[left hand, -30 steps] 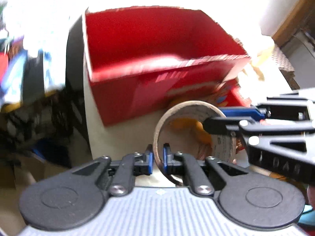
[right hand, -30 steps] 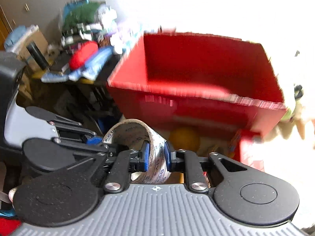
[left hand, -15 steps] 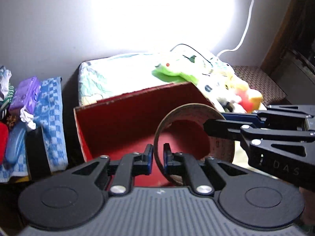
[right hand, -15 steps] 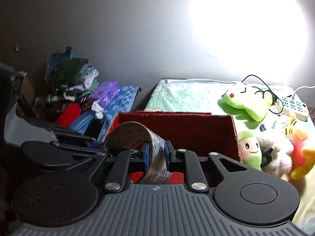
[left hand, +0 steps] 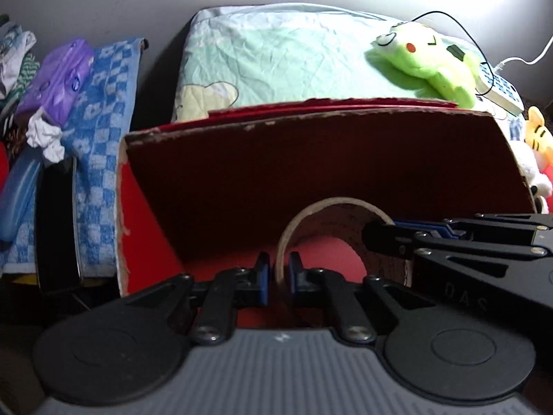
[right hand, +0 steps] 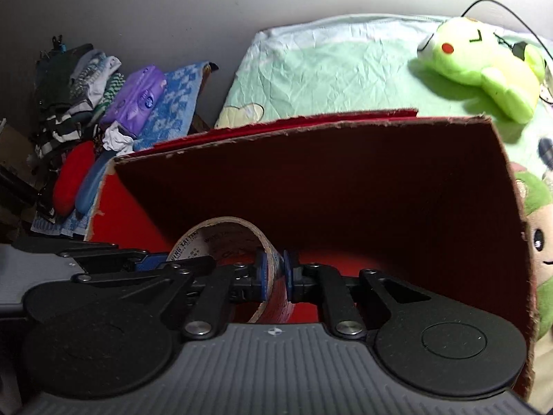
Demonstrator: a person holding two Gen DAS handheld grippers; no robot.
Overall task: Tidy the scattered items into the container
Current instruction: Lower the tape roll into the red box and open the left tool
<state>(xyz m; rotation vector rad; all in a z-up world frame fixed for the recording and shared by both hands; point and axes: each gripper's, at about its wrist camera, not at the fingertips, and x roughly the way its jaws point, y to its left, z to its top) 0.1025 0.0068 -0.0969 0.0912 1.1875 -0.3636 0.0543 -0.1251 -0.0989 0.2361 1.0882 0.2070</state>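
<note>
Over the open red cardboard box (left hand: 311, 173), the left gripper (left hand: 278, 273) and right gripper (right hand: 274, 276) are both pinching opposite walls of the brown cardboard tape roll (right hand: 221, 238), seemingly delivering it, so both jaws are next needing to part together.

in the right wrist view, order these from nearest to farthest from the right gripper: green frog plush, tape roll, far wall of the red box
1. tape roll: clamped between the right gripper fingers.
2. far wall of the red box: directly ahead, behind the roll.
3. green frog plush: upper right, on the bedding beyond the box.
</note>
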